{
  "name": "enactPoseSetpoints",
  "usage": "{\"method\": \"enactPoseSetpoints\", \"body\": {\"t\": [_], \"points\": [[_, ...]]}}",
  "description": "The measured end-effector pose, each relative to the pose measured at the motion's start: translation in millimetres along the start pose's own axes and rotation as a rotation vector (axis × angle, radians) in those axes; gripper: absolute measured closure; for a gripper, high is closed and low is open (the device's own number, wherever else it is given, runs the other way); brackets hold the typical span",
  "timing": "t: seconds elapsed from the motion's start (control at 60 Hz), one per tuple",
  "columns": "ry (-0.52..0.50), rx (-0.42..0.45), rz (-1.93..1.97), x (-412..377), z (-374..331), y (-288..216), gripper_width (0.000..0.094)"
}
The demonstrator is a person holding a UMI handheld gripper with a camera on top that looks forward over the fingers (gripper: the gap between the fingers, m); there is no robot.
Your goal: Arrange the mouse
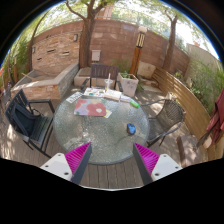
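Note:
A small dark blue mouse point(131, 128) lies on the round glass patio table point(95, 138), toward its right side. My gripper point(113, 158) hangs above the table's near edge, well short of the mouse, which lies ahead of the right finger. Its two fingers with magenta pads point(80, 157) stand wide apart with nothing between them. A pad or mat with pictures, red and white point(93, 107), lies at the table's far left part, left of the mouse.
Dark metal chairs stand left point(25, 117), right point(168, 115) and behind point(100, 74) the table. A brick wall point(60, 50), planter point(128, 84) and tree trunk point(88, 40) stand beyond. Wooden decking point(110, 175) lies below the fingers.

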State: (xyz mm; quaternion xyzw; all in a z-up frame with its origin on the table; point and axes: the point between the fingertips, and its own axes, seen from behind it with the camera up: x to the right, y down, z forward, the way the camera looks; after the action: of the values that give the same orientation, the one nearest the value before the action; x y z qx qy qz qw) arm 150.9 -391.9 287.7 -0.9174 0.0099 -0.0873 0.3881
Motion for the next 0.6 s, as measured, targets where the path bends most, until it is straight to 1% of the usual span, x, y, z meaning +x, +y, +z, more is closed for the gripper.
{"method": "enactPoseSetpoints", "body": {"t": [0.117,0.267,0.4,0.433,0.533,0.6], "points": [[0.004,-0.021,0.018,3,11,14,0.0088],[0.007,-0.048,0.013,28,40,36,0.009],[0.004,-0.086,0.037,53,88,70,0.0086],[0.01,-0.096,0.042,59,106,73,0.0088],[0.026,-0.065,0.035,89,158,86,0.0087],[0.023,-0.036,0.029,102,204,79,0.0087]]}}
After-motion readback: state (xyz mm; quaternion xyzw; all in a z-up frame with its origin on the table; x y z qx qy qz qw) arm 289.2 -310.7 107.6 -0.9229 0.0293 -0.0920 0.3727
